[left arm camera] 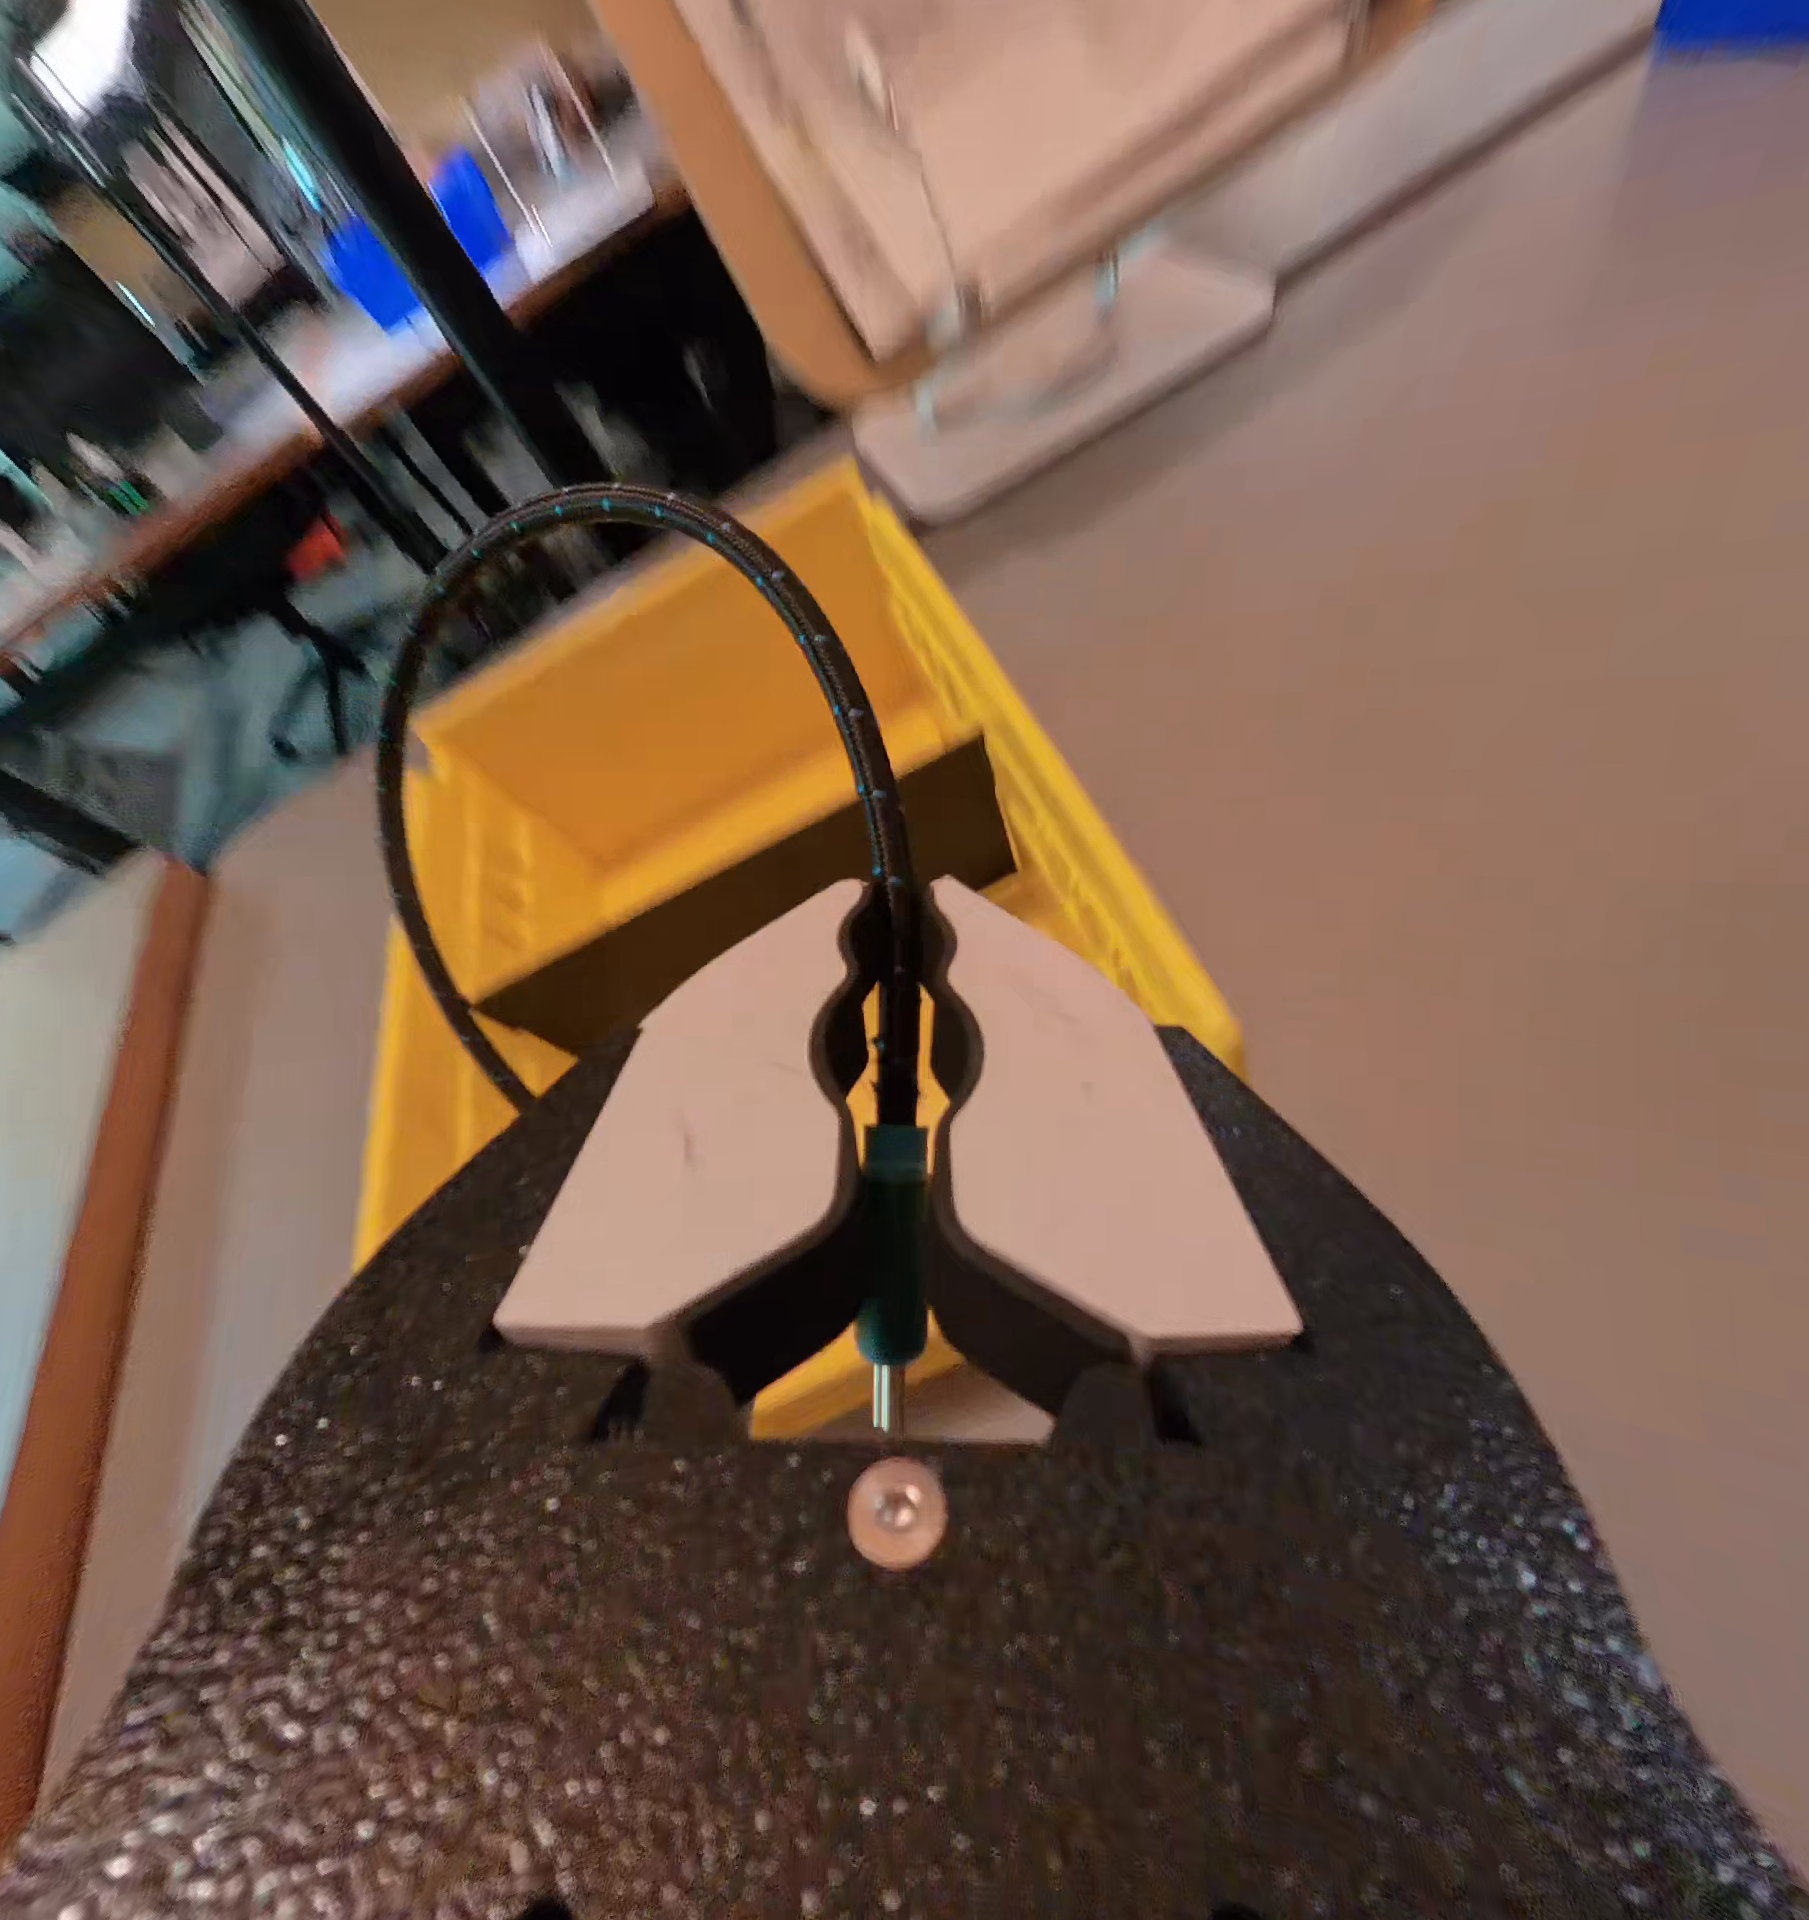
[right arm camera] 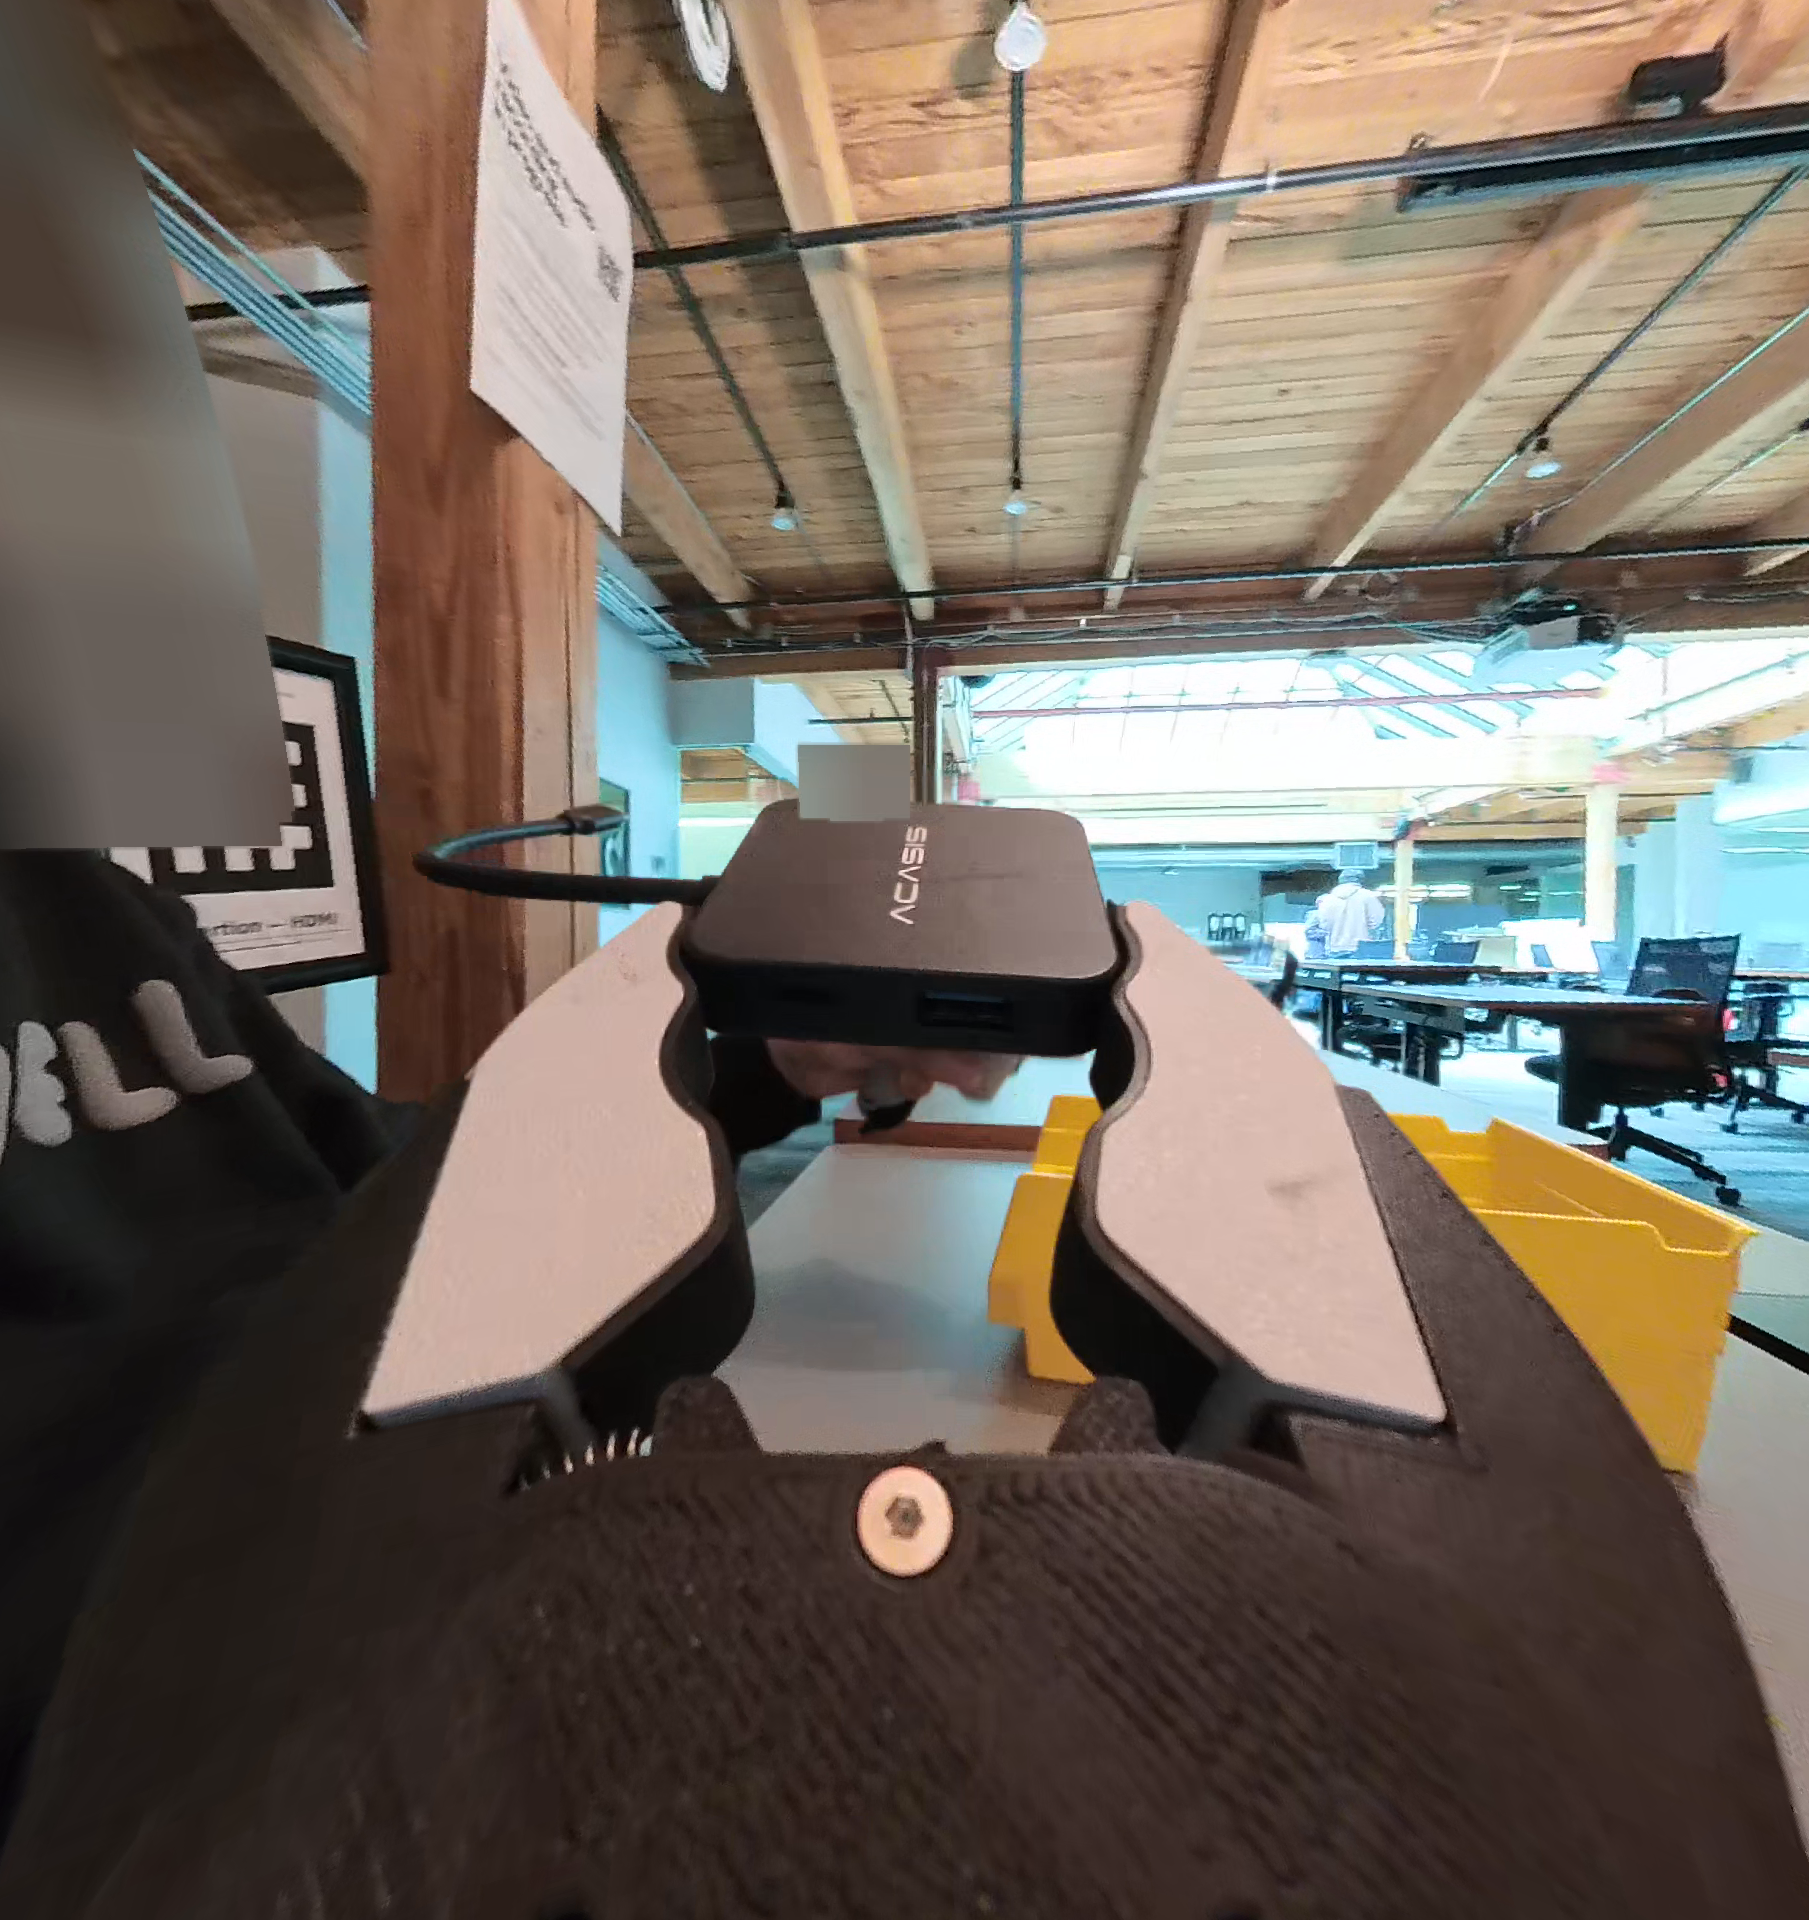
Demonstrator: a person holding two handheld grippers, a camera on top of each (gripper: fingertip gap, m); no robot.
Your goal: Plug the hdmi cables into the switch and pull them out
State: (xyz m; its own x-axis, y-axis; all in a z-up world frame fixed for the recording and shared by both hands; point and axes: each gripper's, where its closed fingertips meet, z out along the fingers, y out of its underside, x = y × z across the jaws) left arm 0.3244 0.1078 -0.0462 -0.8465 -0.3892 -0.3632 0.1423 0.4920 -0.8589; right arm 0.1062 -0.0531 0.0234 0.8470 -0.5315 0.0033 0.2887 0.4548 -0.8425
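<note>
Gripping a thin braided cable (left arm camera: 858,727), the left gripper (left arm camera: 895,1039) is clenched on its dark green plug (left arm camera: 892,1236), w/ the metal tip pointing back toward the camera. The cord loops up and over in an arc, then drops out of sight under the gripper body. Behind it sits a yellow bin (left arm camera: 671,727) on a pale table (left arm camera: 1451,935). The background is motion-blurred.

The right gripper (right arm camera: 900,935) is clamped on a flat black switch box (right arm camera: 895,914), one finger on each short side, holding it level in the air above the table. Two ports on its near edge face the camera. A short black lead (right arm camera: 526,868) trails off its left side.

Handling, as a judgement: the box looks light, rigid and smooth-sided, so it may slip or twist under push force; gripping across the sides, as now, keeps the ports clear. The cable is soft and springy; only the plug shell is stiff enough to push with, so hold there, not on the cord. The tip looks thin and could bend if it goes in crooked.

Views differ: only the left view shows the cable and plug; only the right view shows the switch box and ports, plus a person's dark sleeve (right arm camera: 100,1143), a wooden post (right arm camera: 474,623) and an open office beyond. Neither view shows the other gripper, so I can't tell how near plug and port are.
</note>
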